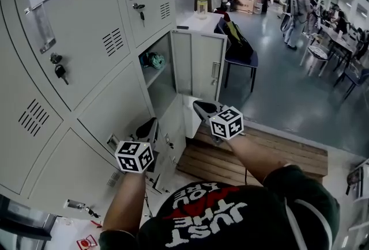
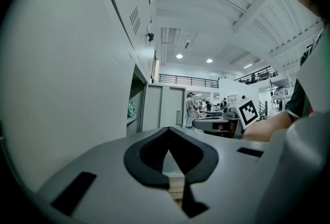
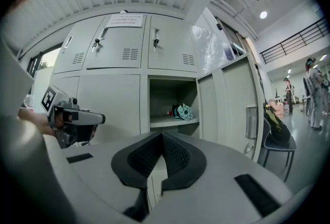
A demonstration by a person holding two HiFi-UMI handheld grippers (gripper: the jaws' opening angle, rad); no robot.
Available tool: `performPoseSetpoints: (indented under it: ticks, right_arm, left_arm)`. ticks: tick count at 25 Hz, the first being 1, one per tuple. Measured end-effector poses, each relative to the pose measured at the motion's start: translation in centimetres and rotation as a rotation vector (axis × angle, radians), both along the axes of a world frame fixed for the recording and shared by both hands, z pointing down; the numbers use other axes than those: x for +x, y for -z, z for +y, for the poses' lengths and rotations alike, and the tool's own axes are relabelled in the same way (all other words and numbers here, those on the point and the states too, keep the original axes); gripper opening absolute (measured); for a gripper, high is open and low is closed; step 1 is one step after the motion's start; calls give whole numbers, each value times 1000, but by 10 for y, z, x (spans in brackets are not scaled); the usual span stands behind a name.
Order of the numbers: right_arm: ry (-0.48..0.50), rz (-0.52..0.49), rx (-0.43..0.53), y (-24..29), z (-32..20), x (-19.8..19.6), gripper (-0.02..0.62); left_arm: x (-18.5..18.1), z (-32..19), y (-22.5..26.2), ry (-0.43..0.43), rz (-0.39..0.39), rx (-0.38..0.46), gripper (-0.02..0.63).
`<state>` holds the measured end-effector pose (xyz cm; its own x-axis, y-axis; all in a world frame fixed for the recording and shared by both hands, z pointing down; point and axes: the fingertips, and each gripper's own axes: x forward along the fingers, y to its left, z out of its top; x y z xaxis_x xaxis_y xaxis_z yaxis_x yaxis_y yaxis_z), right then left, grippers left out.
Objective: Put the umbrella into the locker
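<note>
Lockers (image 1: 86, 87) stand ahead, one door (image 1: 199, 64) open on the teal umbrella (image 1: 153, 60); left tool (image 1: 147, 127) and right tool (image 1: 203, 107) both closed, empty.

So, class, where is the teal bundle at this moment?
In the head view, the teal bundle lies left of centre on the shelf of the open locker, beside its swung-out door.
</note>
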<state>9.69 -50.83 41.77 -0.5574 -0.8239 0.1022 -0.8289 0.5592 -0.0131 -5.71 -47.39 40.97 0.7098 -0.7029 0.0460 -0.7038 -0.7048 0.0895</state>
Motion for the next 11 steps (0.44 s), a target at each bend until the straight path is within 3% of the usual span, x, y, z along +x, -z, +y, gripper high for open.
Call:
performPoseSetpoints:
  ticks: [11]
  right_arm:
    - [10,5,4,-1,2,-5,34]
  left_arm:
    - [1,1,1,-4,3,2,9]
